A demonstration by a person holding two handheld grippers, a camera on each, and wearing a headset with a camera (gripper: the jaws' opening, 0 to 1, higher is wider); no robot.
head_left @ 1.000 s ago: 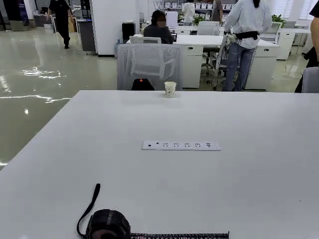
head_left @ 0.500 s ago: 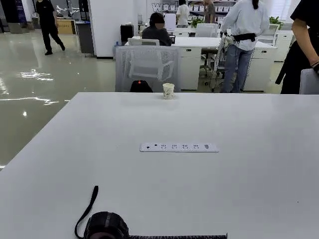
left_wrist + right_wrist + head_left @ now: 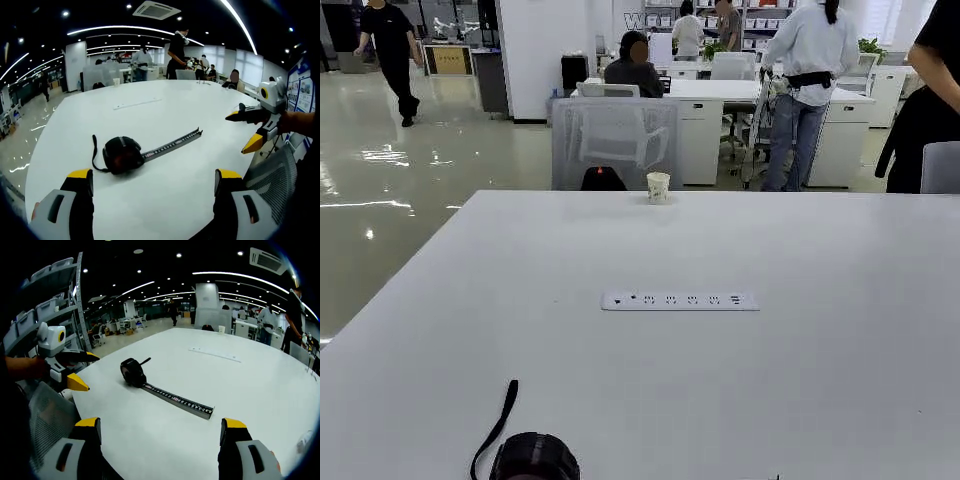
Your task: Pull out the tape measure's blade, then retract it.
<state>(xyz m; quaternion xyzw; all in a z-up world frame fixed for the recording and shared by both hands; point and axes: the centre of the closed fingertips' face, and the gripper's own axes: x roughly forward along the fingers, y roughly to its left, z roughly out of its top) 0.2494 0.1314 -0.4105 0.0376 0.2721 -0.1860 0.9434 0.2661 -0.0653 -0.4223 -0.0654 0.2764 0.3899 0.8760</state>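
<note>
A black tape measure (image 3: 533,460) with a wrist strap lies near the front edge of the white table (image 3: 770,380). Its blade (image 3: 172,146) lies pulled out flat on the table, ending at the hook tip (image 3: 199,132). My left gripper (image 3: 152,176) hovers open just short of the case (image 3: 122,154), touching nothing. My right gripper (image 3: 160,424) is open too and faces the blade (image 3: 177,401) and case (image 3: 132,372) from the other side. Each gripper appears in the other's view, held off the table edge: the right gripper (image 3: 242,131) and the left gripper (image 3: 82,371).
A white power strip (image 3: 680,301) is set into the middle of the table and a paper cup (image 3: 659,186) stands at its far edge. A mesh chair (image 3: 613,140) sits behind the table. Several people stand and walk among desks in the background.
The head camera has tilted up a little, so the blade has slipped below that picture's lower edge. The tape measure has not moved. People in the background have walked on.
</note>
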